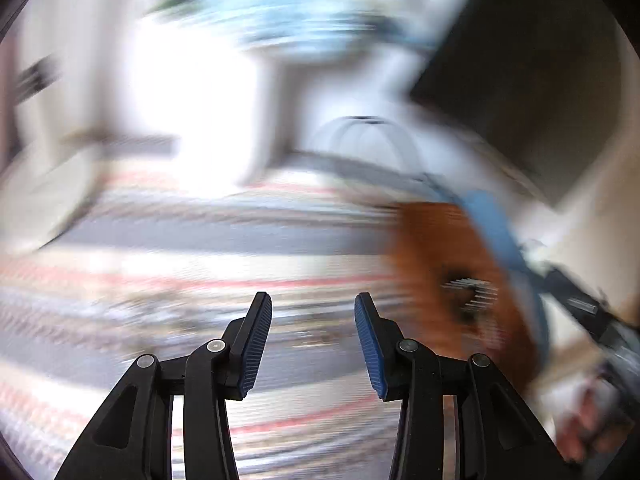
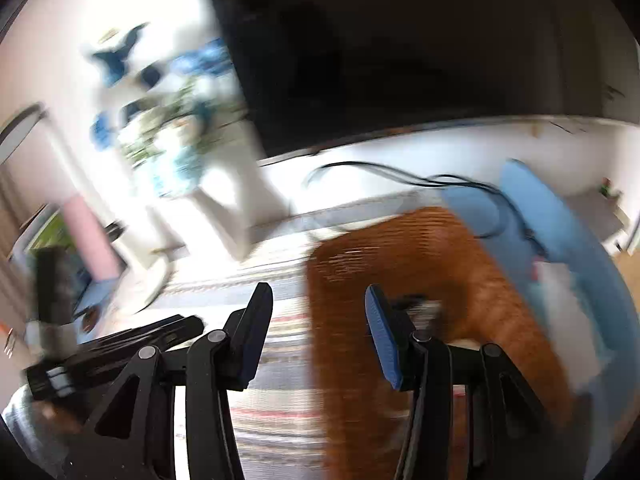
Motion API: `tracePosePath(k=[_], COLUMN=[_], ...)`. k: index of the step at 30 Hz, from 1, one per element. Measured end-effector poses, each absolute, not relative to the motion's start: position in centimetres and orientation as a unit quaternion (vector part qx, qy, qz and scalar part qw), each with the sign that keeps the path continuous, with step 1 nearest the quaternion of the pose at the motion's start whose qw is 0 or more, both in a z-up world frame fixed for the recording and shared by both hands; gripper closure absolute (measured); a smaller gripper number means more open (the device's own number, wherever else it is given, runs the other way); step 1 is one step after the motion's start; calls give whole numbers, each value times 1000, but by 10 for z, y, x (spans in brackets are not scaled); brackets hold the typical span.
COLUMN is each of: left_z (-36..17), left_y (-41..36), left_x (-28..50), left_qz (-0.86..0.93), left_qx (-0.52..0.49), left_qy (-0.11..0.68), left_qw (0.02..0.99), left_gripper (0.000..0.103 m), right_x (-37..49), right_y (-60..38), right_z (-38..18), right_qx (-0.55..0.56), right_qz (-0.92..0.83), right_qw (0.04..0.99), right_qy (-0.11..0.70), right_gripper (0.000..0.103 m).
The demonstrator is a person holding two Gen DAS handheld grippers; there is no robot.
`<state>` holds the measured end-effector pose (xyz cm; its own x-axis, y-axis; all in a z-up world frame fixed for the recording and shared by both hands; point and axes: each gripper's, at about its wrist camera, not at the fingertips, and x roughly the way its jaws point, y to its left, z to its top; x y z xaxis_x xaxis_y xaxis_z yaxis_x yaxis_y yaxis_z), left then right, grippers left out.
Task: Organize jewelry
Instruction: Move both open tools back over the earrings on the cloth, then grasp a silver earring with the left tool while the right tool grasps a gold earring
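Both views are heavily motion-blurred. My left gripper (image 1: 313, 320) is open and empty above a striped cloth (image 1: 160, 280). An orange-brown woven surface (image 1: 460, 272) lies to its right, with a small dark and silvery item (image 1: 470, 292) on it, too blurred to name. My right gripper (image 2: 318, 320) is open and empty, hovering over the edge of the same orange-brown surface (image 2: 400, 264). A small dark and pale item (image 2: 420, 306) lies just past its right finger. The left gripper's black body (image 2: 112, 348) shows at the lower left of the right wrist view.
A blue padded object (image 2: 560, 232) with a black cable (image 2: 400, 172) lies right of the orange surface. A large dark screen (image 2: 400, 48) stands behind. A blue and white flower arrangement (image 2: 172, 140) stands at the back left. A pink cylinder (image 2: 92, 236) is at the left.
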<state>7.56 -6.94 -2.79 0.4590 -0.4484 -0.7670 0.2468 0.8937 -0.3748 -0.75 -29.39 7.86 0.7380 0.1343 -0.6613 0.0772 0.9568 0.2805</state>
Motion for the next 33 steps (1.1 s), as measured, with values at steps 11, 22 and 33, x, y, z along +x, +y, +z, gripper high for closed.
tracePosePath(k=[11, 22, 33], left_z=[-86, -87, -77], left_y=[9, -27, 0], left_x=[76, 81, 90], left_qz=[-47, -50, -58], left_qx=[-119, -31, -110], left_qy=[508, 474, 467], left_qw=[852, 879, 876], left_gripper=[59, 76, 100], right_x=[55, 45, 32], right_y=[-182, -185, -176], right_z=[-27, -56, -51], right_qx=[41, 1, -36], right_qz=[17, -7, 38], right_qw=[867, 870, 886], right_qy=[496, 493, 461], right_gripper=[51, 51, 89])
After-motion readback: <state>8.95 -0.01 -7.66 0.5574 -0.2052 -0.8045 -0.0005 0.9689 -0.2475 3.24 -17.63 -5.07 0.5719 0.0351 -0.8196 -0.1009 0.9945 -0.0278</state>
